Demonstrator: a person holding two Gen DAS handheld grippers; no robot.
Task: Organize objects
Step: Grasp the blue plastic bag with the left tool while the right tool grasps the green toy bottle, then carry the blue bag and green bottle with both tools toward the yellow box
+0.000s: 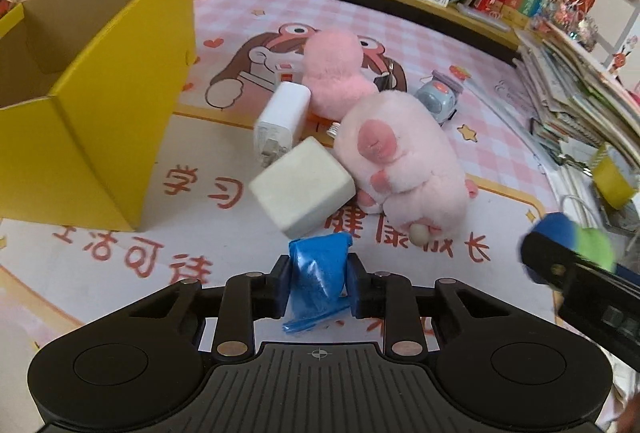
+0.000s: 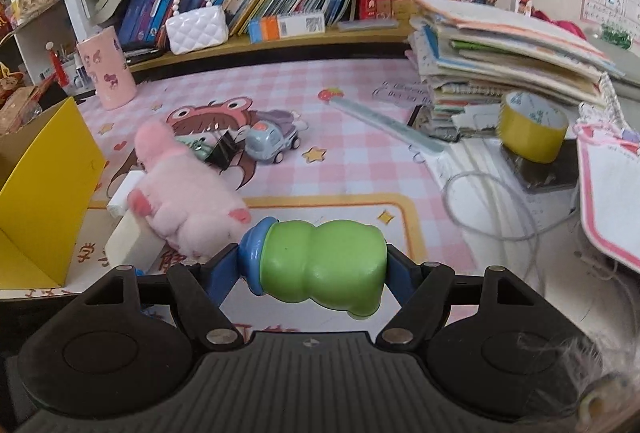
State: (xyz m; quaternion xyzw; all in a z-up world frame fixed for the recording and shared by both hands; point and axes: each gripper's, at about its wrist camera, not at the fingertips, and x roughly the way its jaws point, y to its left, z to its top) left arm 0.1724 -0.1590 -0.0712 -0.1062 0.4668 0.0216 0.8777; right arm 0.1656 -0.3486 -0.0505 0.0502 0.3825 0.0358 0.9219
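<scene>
My left gripper (image 1: 318,283) is shut on a small blue plastic packet (image 1: 318,273), low over the pink mat. Just beyond it lie a cream block (image 1: 302,187), a white charger (image 1: 282,119) and a pink plush pig (image 1: 404,161). An open yellow box (image 1: 100,105) stands at the left. My right gripper (image 2: 316,269) is shut on a green and blue toy (image 2: 324,265), held sideways above the mat; that same toy (image 1: 588,243) and gripper show at the right edge of the left wrist view. The plush pig (image 2: 180,193) and yellow box (image 2: 44,189) lie to its left.
A small grey toy car (image 2: 272,143), a black binder clip (image 2: 222,149) and a ruler (image 2: 388,127) lie on the mat. A yellow tape roll (image 2: 532,127), a white cable and stacked books (image 2: 500,49) crowd the right. A bookshelf with a white purse (image 2: 196,27) and a pink cup (image 2: 106,73) runs behind.
</scene>
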